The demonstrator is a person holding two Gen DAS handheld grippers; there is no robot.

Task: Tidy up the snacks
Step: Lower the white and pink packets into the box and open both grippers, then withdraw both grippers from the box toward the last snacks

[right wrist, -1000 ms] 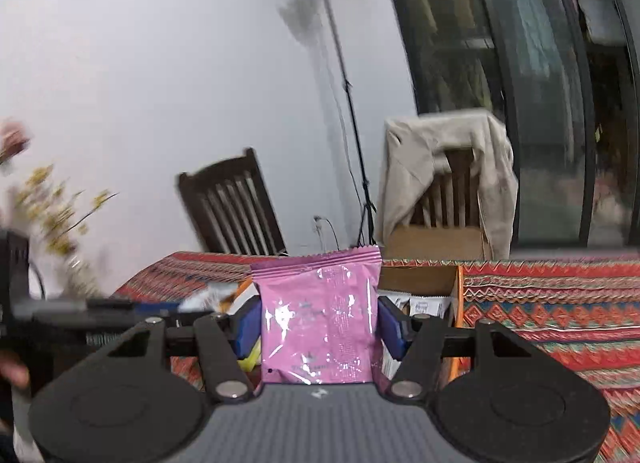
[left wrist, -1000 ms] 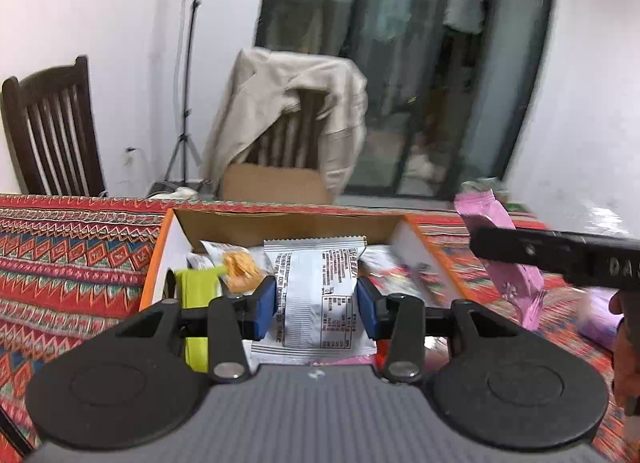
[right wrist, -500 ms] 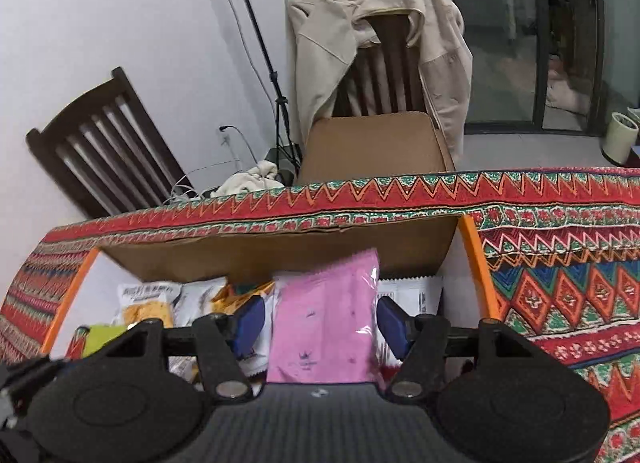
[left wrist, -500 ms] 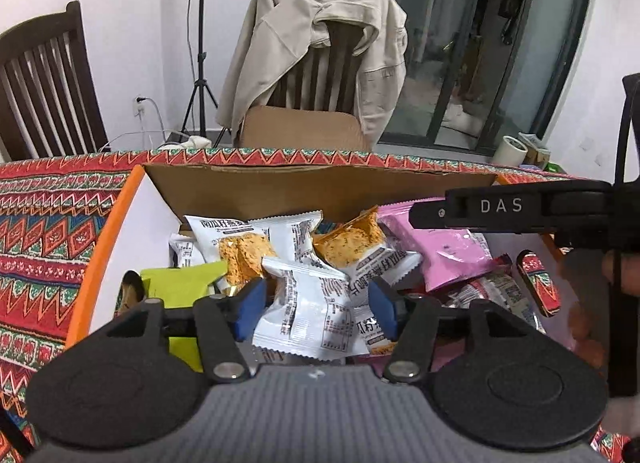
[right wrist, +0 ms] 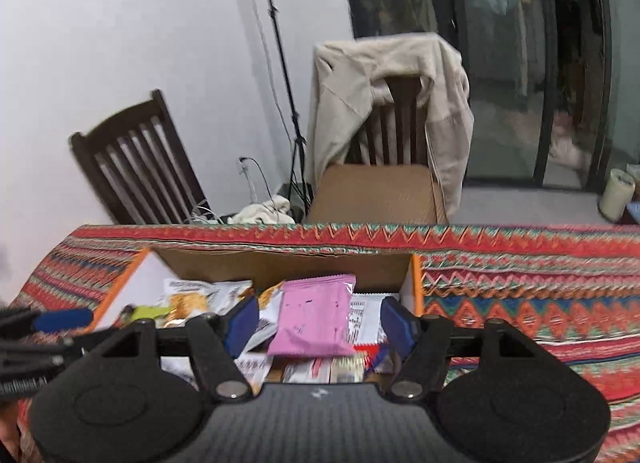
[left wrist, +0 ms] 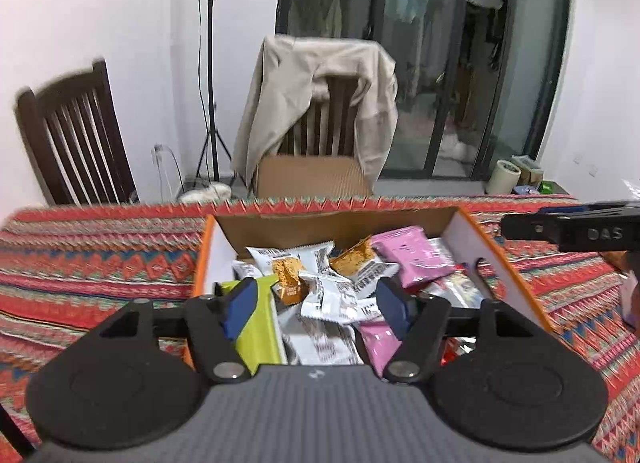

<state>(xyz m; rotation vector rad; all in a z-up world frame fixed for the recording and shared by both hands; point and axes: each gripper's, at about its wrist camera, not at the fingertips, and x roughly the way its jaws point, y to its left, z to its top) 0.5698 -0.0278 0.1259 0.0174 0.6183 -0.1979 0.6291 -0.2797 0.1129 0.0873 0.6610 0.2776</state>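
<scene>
An open cardboard box point(left wrist: 490, 263) with orange edges sits on the patterned tablecloth and holds several snack packets. A pink packet point(left wrist: 412, 255) lies in it at the back right, and a white packet point(left wrist: 328, 295) lies on the pile in the middle. My left gripper point(left wrist: 316, 303) is open and empty above the box's near side. My right gripper point(right wrist: 320, 321) is open above the box point(right wrist: 416, 279), with the pink packet point(right wrist: 314, 317) lying loose on the pile between its fingers. The right gripper also shows at the right edge of the left wrist view point(left wrist: 568, 227).
The table carries a red patterned cloth point(left wrist: 100, 247). Behind it stand a dark wooden chair point(left wrist: 72, 135), a chair draped with a beige jacket point(left wrist: 320, 103), a light stand point(left wrist: 208, 63) and glass doors. A yellow-green packet point(left wrist: 256, 323) lies at the box's left.
Both grippers carried their packets over the box and opened. The white packet and the pink packet now lie in the box. Both grippers have pulled back and up.
</scene>
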